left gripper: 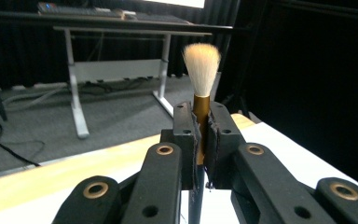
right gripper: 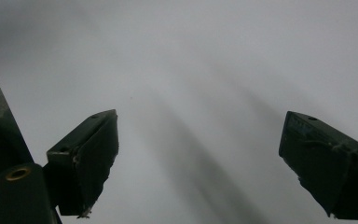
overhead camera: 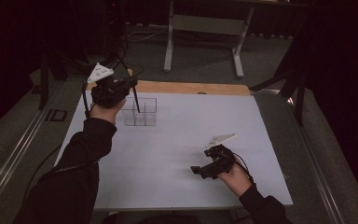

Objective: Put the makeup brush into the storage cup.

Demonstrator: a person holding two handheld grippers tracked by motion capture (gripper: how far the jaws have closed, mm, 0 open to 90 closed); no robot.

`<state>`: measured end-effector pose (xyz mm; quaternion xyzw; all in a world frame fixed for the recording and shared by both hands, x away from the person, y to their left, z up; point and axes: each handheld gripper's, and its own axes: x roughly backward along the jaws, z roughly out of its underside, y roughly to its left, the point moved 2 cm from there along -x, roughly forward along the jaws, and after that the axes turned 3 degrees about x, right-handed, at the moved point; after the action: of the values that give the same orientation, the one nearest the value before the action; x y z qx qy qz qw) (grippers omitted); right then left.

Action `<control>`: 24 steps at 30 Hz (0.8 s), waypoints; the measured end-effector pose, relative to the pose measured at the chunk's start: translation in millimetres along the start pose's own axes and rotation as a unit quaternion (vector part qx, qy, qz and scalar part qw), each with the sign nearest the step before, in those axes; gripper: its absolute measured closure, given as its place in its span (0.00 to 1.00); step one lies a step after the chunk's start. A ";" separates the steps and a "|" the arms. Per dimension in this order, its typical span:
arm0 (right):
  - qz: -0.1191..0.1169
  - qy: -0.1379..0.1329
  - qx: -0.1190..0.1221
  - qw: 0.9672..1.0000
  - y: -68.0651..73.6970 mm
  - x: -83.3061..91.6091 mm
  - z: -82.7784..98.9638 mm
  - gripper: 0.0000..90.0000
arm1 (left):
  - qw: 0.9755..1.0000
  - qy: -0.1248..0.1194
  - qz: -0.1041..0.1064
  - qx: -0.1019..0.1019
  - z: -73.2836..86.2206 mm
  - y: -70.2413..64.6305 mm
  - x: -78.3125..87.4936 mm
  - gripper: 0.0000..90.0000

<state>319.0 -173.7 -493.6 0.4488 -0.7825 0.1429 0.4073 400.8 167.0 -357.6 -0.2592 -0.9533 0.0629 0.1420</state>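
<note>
The white table sheet point(overhead camera: 177, 154) serves as landmark. Along its far edge runs a bare strip of wooden tabletop point(overhead camera: 191, 87). Beyond that strip, on the grey floor point(overhead camera: 205, 60), stands a light-framed desk point(overhead camera: 205, 28) on 2 legs with flat feet. In the left gripper view, a keyboard point(left gripper: 79, 9) lies on that desk. Black curtains point(left gripper: 307, 70) hang behind it and to the sheet's right. Cables point(left gripper: 9, 149) trail over the floor left of the sheet.
</note>
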 end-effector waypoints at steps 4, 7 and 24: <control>0.002 -0.001 0.001 1.000 0.1 0.2 0.0 0.13 | 1.000 0.000 -0.005 -0.002 -2.0 4.9 -5.6 0.93; 0.004 -0.002 0.003 1.000 0.0 0.4 -0.1 0.13 | 1.000 -0.015 -0.007 0.005 -5.7 7.9 -7.3 0.94; 0.009 -0.005 -0.001 1.000 -1.8 1.5 0.9 0.13 | 0.999 -0.040 -0.008 -0.028 -18.6 20.2 -27.4 0.93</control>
<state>319.6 -176.2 -493.3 0.4425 -0.7885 0.1435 0.4023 438.7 171.1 -350.3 -0.2528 -0.9616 0.0450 0.0972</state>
